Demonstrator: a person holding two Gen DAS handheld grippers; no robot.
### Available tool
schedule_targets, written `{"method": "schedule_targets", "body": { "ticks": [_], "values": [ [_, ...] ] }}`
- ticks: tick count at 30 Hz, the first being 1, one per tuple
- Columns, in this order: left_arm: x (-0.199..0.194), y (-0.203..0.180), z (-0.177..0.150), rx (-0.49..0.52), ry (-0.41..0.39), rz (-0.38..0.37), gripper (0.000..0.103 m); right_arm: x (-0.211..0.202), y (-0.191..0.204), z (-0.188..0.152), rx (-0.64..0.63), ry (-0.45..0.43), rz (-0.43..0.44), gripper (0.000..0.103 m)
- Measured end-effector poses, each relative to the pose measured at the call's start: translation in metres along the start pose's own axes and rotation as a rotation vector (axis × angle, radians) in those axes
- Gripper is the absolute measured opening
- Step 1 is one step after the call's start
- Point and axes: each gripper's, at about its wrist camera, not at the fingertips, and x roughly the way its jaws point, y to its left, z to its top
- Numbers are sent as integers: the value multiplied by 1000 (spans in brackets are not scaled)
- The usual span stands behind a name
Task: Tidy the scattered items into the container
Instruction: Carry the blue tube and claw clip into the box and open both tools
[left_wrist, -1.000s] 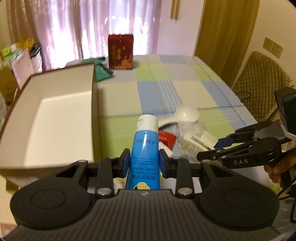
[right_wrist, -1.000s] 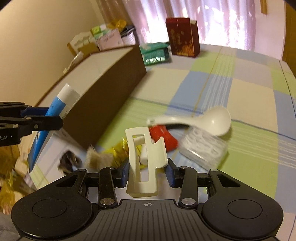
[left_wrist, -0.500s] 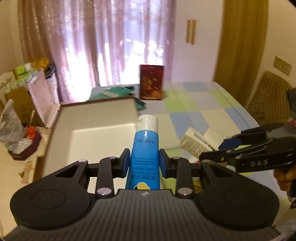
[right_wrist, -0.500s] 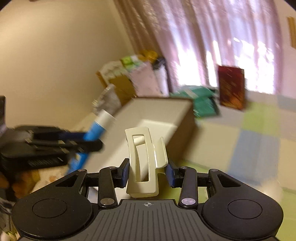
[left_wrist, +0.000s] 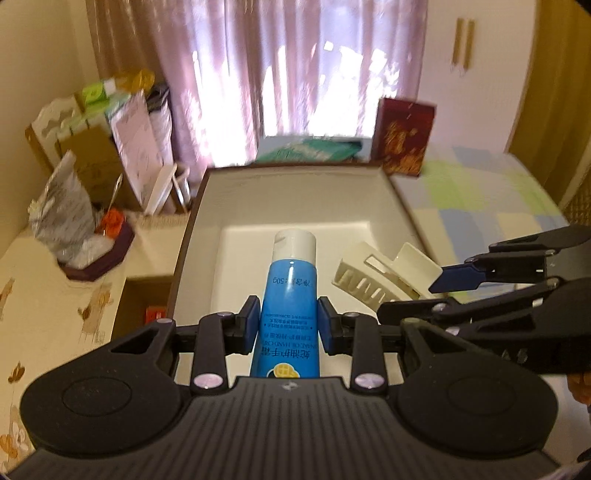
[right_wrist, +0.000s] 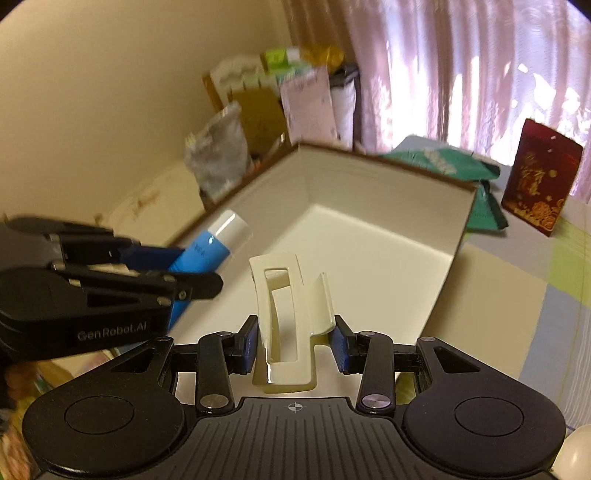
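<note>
Blue and white-capped, the one hand-cream tube sits clamped in my left gripper, whose two fingers are closed snugly on its sides, cap pointing forward over the open white-lined box. From the right wrist camera I see that same left gripper at the box's left wall, the tube angled across the rim toward the interior.

To the right of the tube, I count one cream plastic hair claw, pinched between the two pads of my right gripper; the fingers are narrowed onto it, and it hangs over the near part of the box. In the left wrist view the claw shows just inside the box's right wall, with the right gripper reaching in from that side.

Beyond the box's far right corner I see one dark red carton standing upright, with green packets lying between it and the box; their number I cannot tell.
</note>
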Motion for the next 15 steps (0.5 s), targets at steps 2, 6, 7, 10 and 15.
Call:
{"method": "schedule_targets", "body": {
  "ticks": [2, 6, 7, 10, 15],
  "values": [
    [12, 6, -3, -7, 31, -1, 28, 13, 0, -3, -27, 40, -7, 43],
    [36, 13, -12, -19, 94, -4, 28, 35, 4, -9, -110, 108, -35, 43],
    [41, 14, -14, -24, 109, -8, 28, 40, 5, -11, -133, 126, -39, 43],
    [55, 15, -21, -27, 156, -16, 28, 50, 8, -15, -191, 172, -42, 43],
    [71, 11, -27, -2, 218, -26, 28, 60, 9, -18, -257, 228, -59, 43]
  ]
}}
